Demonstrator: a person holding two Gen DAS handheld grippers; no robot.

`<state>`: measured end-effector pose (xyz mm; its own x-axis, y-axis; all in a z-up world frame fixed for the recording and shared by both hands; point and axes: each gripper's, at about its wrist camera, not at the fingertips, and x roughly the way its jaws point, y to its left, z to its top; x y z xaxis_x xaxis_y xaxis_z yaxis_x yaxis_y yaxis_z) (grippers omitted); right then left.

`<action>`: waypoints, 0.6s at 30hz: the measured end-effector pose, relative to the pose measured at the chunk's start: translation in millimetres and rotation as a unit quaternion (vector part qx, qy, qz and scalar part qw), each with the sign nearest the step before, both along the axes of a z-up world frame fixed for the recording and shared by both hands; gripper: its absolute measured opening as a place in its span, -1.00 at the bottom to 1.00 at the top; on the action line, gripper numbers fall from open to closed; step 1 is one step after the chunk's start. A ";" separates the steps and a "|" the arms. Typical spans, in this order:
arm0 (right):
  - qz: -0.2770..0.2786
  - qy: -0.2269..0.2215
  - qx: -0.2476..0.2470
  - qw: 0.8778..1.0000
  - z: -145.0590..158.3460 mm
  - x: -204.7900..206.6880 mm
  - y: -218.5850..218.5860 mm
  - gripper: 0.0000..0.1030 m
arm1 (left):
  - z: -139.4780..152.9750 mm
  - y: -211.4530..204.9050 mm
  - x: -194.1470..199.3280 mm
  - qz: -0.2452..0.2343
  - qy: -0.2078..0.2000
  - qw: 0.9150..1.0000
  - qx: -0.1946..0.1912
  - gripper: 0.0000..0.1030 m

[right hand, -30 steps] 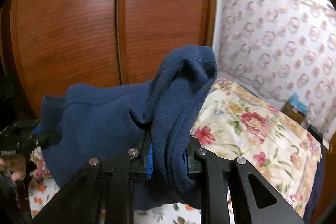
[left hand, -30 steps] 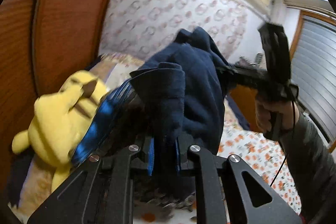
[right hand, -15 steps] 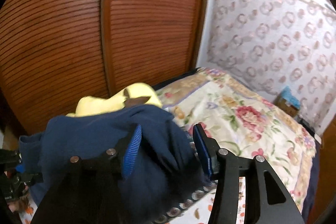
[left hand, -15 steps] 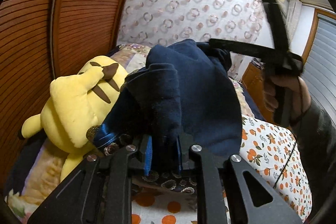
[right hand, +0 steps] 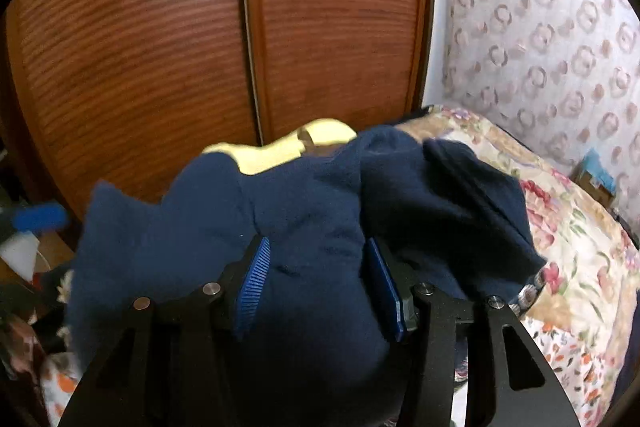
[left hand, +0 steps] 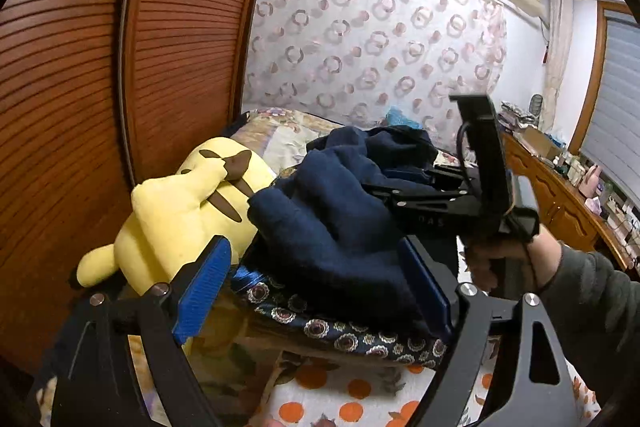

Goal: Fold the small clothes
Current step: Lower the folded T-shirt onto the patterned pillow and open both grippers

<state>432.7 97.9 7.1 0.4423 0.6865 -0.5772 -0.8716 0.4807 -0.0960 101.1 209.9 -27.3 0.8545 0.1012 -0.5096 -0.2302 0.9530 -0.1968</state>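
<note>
A navy fleece garment lies bunched on a dark patterned cloth on the bed. My left gripper is open, its blue pads spread wide on either side of the fleece. My right gripper is open too, with the fleece lying loose between its pads. The right gripper's black body shows in the left wrist view at the far side of the garment, held by a hand.
A yellow plush toy lies left of the garment, against a wooden louvred wardrobe. It also shows in the right wrist view. A floral quilt covers the bed to the right. A dresser with clutter stands far right.
Both grippers lowered the fleece onto the bed. The right gripper opened first, then the left gripper opened and let go of it.
</note>
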 end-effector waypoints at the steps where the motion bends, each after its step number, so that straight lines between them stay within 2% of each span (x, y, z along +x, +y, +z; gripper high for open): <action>1: -0.001 -0.001 0.007 1.000 1.2 2.8 -0.2 0.02 | 0.4 -0.8 -1.0 -0.001 0.004 1.000 0.005 0.67; 6: -0.022 0.012 0.021 0.999 11.5 0.7 -8.1 0.02 | 2.0 -8.4 -4.2 -0.014 0.011 1.000 0.013 0.67; 10: -0.039 0.006 0.036 0.999 12.2 -53.0 -38.2 0.02 | 3.9 -20.1 -7.1 -0.029 0.011 0.999 0.023 0.67; 13: -0.051 -0.005 0.050 0.997 15.6 -93.6 -82.6 0.02 | 5.8 -28.3 -6.6 -0.034 0.013 0.999 0.028 0.67; 18: -0.080 -0.019 0.067 0.994 9.2 -131.9 -124.5 0.05 | 9.5 -51.4 -9.5 -0.052 0.007 0.998 0.035 0.67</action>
